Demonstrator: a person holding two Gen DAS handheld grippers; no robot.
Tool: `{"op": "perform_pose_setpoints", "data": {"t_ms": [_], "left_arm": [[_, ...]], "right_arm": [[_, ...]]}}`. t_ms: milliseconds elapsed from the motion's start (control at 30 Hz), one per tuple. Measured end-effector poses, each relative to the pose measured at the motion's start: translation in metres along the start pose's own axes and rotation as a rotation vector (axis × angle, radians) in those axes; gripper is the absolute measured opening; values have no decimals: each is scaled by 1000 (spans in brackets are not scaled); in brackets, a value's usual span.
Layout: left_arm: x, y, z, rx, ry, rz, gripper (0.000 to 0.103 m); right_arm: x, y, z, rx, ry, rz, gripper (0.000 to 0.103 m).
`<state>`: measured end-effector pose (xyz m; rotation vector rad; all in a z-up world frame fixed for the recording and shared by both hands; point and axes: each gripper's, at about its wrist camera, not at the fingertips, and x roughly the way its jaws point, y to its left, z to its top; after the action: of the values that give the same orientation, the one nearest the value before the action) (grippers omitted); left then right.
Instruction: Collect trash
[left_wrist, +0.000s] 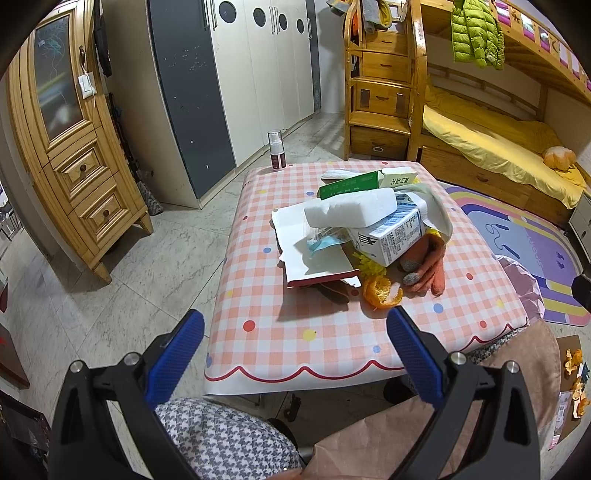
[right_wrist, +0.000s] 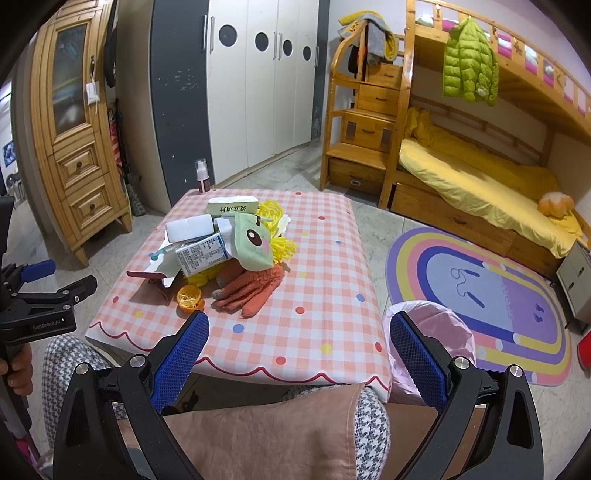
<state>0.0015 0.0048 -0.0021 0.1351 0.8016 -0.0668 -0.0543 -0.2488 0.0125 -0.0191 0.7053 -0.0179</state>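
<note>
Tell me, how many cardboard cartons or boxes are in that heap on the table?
3: a green box at the back, a pale box beside it, and a milk carton in the middle under the white foam block. More may be buried.

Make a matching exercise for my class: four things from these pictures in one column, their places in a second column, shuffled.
Things:
1. spray bottle
2. orange peel
3. green jacket
4. pink-lined bin

Places:
A. hanging on the bunk bed rail
B. on the floor beside the table
C. standing at the table's far corner
D. at the near edge of the pile

Pairs: 1-C, 2-D, 3-A, 4-B
</note>
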Motion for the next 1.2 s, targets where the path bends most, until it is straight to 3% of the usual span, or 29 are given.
{"op": "perform_pose_setpoints", "data": {"t_ms": [1200], "left_arm": [[1, 0, 0, -1, 5, -1, 96]], "right_arm": [[0, 3, -2, -4, -2, 1, 98]]}}
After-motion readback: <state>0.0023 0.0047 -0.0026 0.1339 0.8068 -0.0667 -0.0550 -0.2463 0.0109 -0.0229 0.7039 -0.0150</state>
